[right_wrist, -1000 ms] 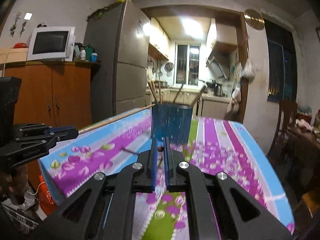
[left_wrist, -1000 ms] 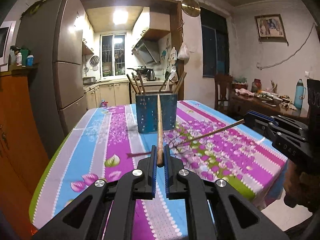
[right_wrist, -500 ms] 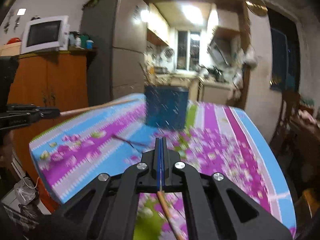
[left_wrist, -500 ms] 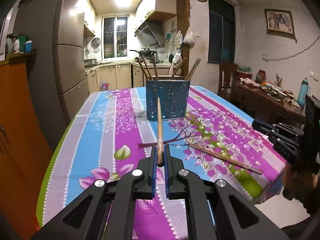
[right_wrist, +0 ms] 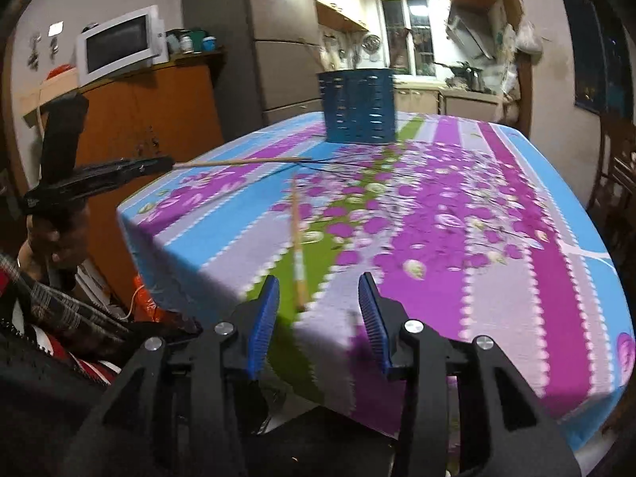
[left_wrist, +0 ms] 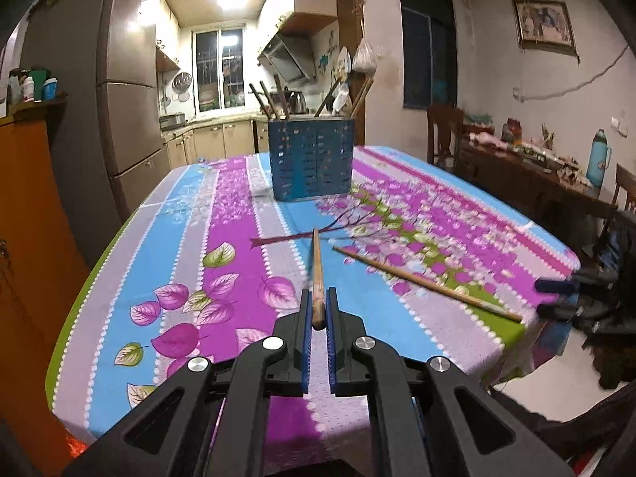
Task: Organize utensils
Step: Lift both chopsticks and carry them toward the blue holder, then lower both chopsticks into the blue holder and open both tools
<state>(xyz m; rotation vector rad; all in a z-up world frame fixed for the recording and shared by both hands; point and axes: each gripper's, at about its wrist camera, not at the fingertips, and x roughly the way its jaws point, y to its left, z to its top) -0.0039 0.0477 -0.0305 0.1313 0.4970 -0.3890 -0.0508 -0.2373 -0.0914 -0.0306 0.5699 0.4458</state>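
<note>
At the desk's (left_wrist: 190, 278) near edge, left tool (left_wrist: 317, 310) grips one chopstick (left_wrist: 317, 274); right tool (right_wrist: 318, 310) gapes wide, second chopstick (right_wrist: 297, 238) lying free.

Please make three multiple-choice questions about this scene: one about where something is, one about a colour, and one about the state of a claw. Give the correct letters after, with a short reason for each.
1. Where does the loose chopstick lie?
A. Inside the holder
B. Flat on the tablecloth near the table edge
C. On the floor

2. What colour is the perforated utensil holder?
A. Blue
B. Red
C. White

3. What is the state of the right claw?
A. Shut on a chopstick
B. Open, holding nothing
C. Shut on the holder

Answers:
1. B: the left wrist view shows it lying flat on the flowered tablecloth, one end close to the edge.
2. A: its walls are blue in both views.
3. B: in the right wrist view its jaws stand wide apart with only cloth and the loose chopstick beyond them, while the left claw holds the other chopstick.
</note>
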